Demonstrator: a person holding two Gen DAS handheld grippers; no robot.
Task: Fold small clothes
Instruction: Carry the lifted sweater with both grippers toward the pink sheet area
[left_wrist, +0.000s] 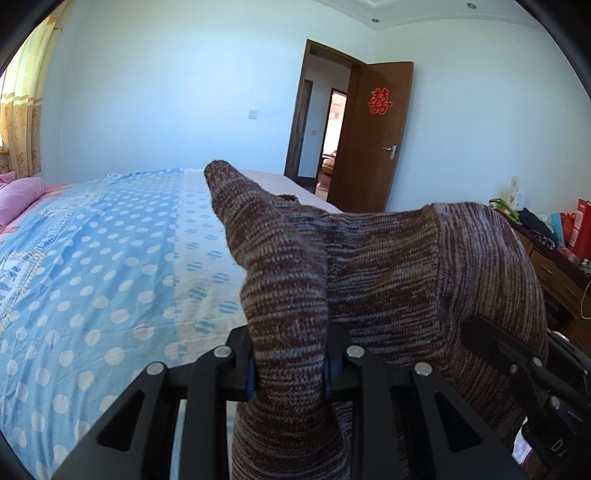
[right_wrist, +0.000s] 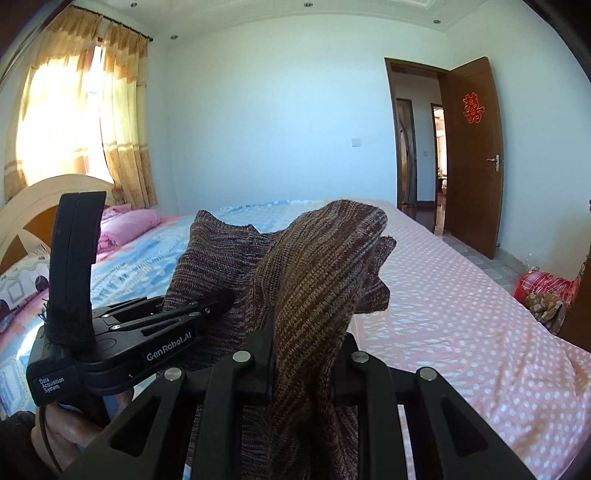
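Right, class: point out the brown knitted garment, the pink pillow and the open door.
brown knitted garment (left_wrist: 288, 280): left wrist view, fold rising between the gripper fingers.
pink pillow (right_wrist: 125, 225): right wrist view, its rumpled middle, near the headboard.
open door (right_wrist: 472, 158): right wrist view, wooden panel below the red decoration.

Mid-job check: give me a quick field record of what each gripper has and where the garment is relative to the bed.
garment: brown knit garment, bunched, lifted off the bed
left gripper: shut on the knit, fabric pinched between its fingers
right gripper: shut on another part of the same knit
grippers' spacing: close together, left one visible beside the right's view
bed surface: blue dotted sheet, pink dotted sheet alongside
fold status: not yet laid flat
background: door open
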